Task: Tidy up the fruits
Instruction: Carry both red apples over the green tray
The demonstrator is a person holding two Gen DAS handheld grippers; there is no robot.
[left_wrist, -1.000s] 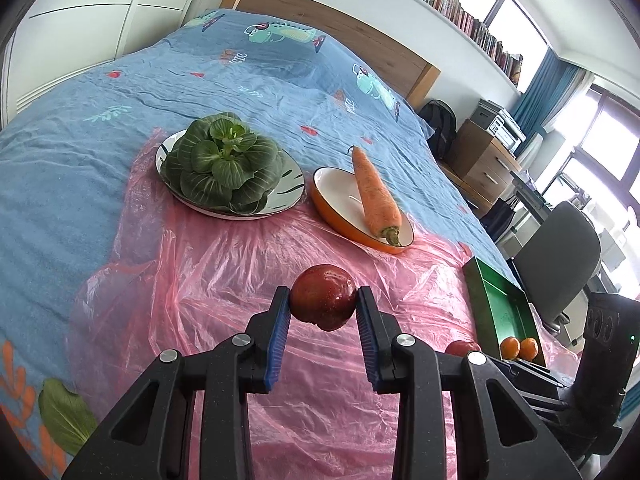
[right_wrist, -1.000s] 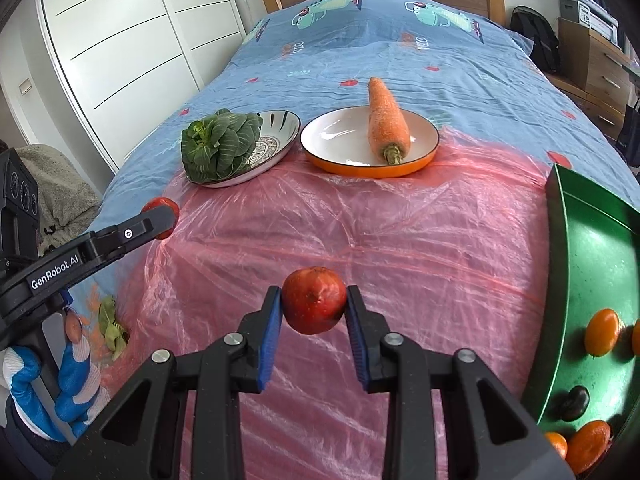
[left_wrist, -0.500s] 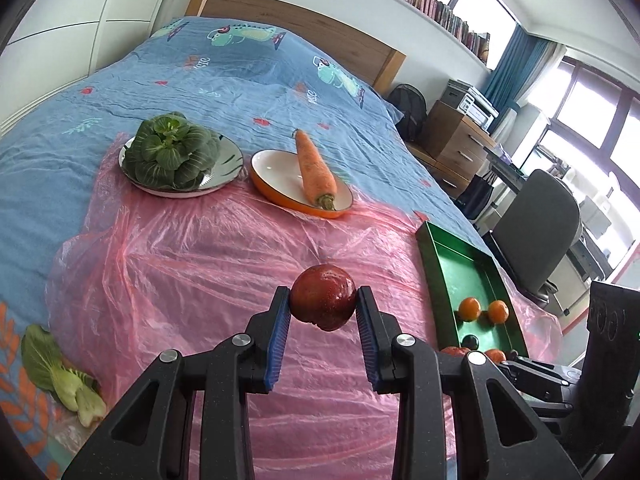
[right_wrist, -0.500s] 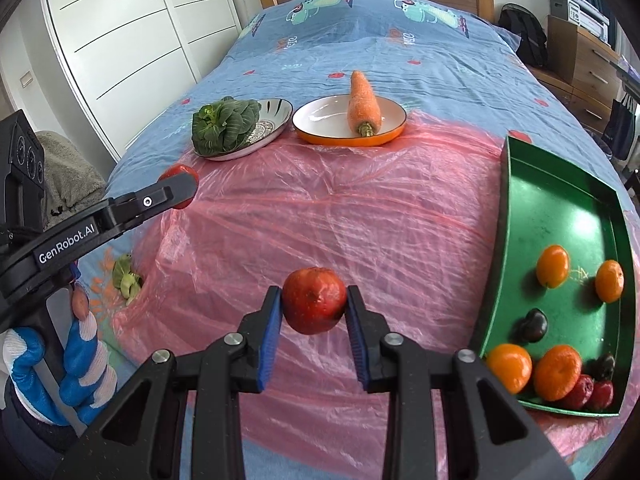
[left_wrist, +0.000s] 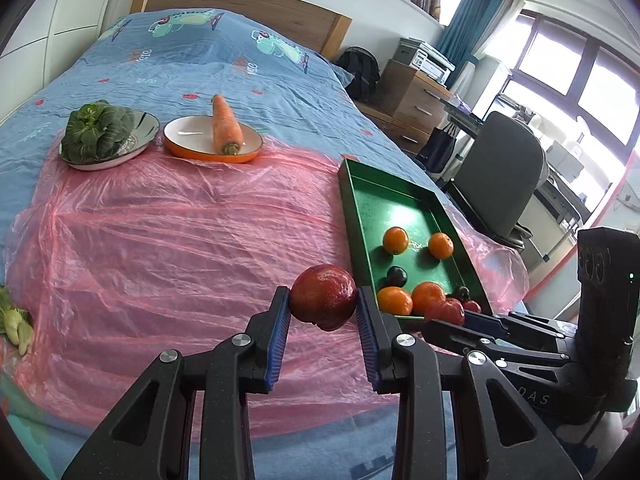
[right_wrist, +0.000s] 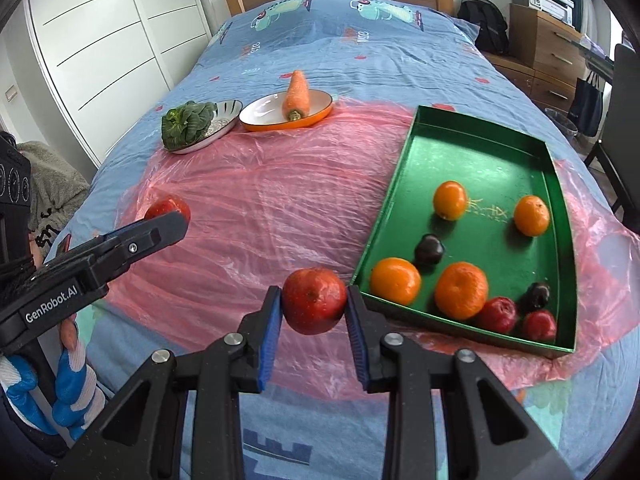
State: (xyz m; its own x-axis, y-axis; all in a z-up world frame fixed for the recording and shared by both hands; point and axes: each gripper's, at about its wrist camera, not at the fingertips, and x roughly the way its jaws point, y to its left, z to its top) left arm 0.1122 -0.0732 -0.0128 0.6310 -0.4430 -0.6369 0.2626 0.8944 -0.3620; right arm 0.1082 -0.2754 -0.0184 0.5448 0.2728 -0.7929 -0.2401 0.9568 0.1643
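Observation:
My left gripper is shut on a dark red fruit, held above the pink plastic sheet left of the green tray. My right gripper is shut on a red fruit just left of the green tray. The tray holds several oranges, dark plums and red fruits. The left gripper with its fruit shows at the left of the right wrist view; the right gripper's red fruit shows by the tray's near corner in the left wrist view.
A carrot lies on an orange-rimmed plate. Bok choy sits on a patterned plate. A loose leaf lies at the sheet's left edge. A chair and drawers stand right of the bed.
Both grippers pulled back and turned right with their fruits held. The green tray and its fruits now show more fully in both views; the plates look farther away.

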